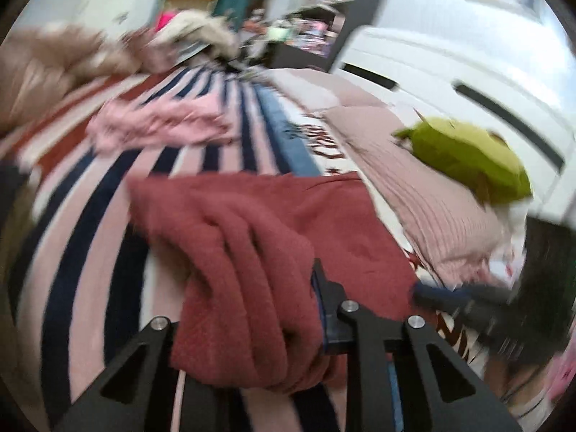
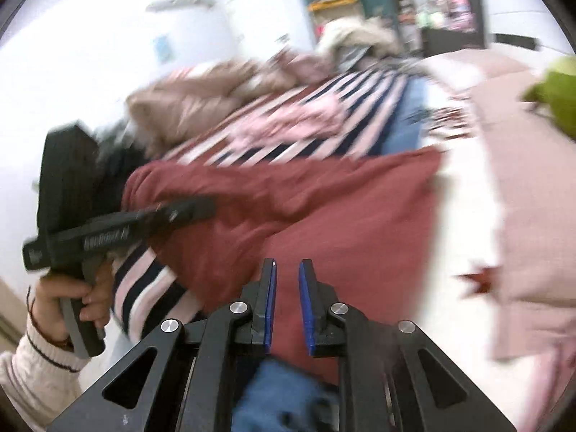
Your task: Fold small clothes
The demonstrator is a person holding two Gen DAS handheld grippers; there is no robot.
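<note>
We are looking along both grippers at a dark red, fleecy garment (image 1: 273,237) lying on a bed cover with navy, pink and white stripes (image 1: 90,216). We are seeing the left gripper (image 1: 252,309) clenching a thick bunched fold at the garment's near edge: the cloth is filling the gap between its black fingers and spilling over the near one, so that only the blue-padded right finger (image 1: 325,298) is showing. In the right wrist view, the same gripper is reaching in from the left side, with the person's left hand (image 2: 72,298) wrapping its grey handle.

We are seeing the right gripper (image 2: 287,302) hovering over the near part of the red garment, its two blue pads (image 2: 306,309) standing parted and holding nothing; whether they are touching the cloth, we cannot tell. A blurred blue patch (image 2: 284,396) is showing beneath its base.

Toward the far end of the cover, a crumpled light pink garment (image 1: 158,122) is lying on the stripes. At the right edge, a ribbed pale pink pillow (image 1: 424,194) is carrying a lime green soft object (image 1: 468,158).
</note>
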